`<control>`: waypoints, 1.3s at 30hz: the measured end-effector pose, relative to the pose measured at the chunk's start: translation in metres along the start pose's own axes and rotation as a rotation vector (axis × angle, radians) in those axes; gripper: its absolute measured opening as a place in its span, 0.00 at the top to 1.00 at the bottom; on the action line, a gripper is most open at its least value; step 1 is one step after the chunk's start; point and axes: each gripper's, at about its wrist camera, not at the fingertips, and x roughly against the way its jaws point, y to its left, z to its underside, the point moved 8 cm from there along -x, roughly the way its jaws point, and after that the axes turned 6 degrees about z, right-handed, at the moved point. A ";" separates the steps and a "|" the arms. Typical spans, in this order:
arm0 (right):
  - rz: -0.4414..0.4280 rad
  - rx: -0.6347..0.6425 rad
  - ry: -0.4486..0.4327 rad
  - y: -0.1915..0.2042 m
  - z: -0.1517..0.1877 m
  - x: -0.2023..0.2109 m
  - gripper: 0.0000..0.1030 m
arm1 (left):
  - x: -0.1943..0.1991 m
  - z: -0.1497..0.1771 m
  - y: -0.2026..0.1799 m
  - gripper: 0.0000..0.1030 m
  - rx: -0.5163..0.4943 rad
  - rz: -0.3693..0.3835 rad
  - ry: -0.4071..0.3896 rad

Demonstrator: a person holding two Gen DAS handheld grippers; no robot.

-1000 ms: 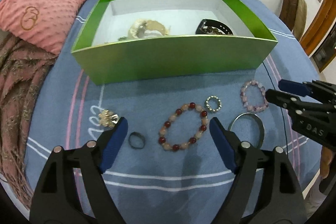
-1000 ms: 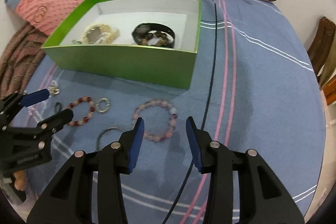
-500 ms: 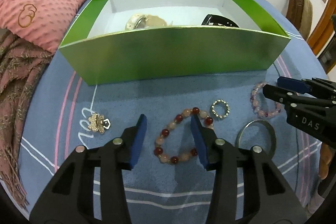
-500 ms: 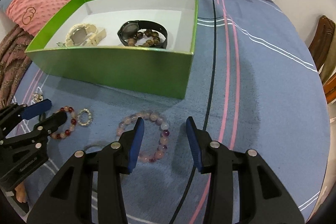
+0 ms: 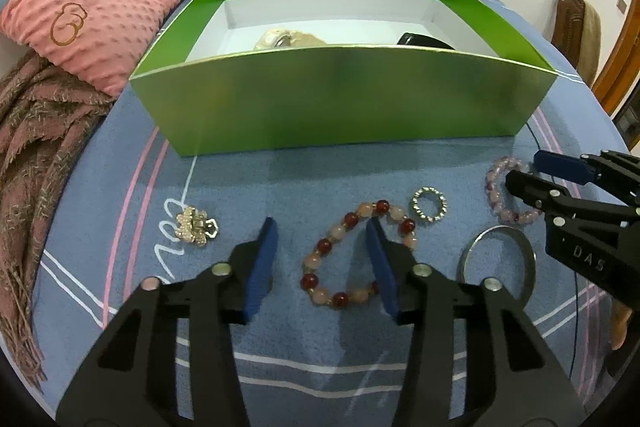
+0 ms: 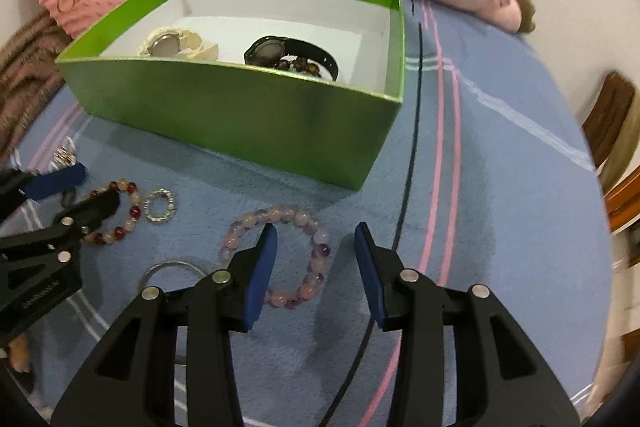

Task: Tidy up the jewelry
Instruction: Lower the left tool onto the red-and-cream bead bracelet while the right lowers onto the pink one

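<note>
Left claw [image 5: 322, 227] closing astride the red-bead bracelet [image 5: 354, 255], nothing pinched yet; right claw [image 6: 316, 235] part-open over pink bracelet [image 6: 280, 259] (box-bound, presumably).

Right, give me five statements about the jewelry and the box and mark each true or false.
1. The green box already holds two watches. True: a cream watch and a black watch lie inside.
2. The red and pink bead bracelet is in the box. False: it lies on the blue blanket in front of the box.
3. The pale purple bead bracelet lies under the right tongs. True.
4. The left tongs are lifting the small silver ring. False: the ring lies apart on the blanket; the jaws are closing at the red and pink bracelet.
5. The gold butterfly clip lies on the pink pillow. False: it rests on the blanket.
</note>
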 end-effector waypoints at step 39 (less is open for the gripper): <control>-0.075 -0.010 -0.016 0.006 -0.001 0.003 0.81 | 0.006 0.007 0.000 0.89 0.017 0.022 -0.021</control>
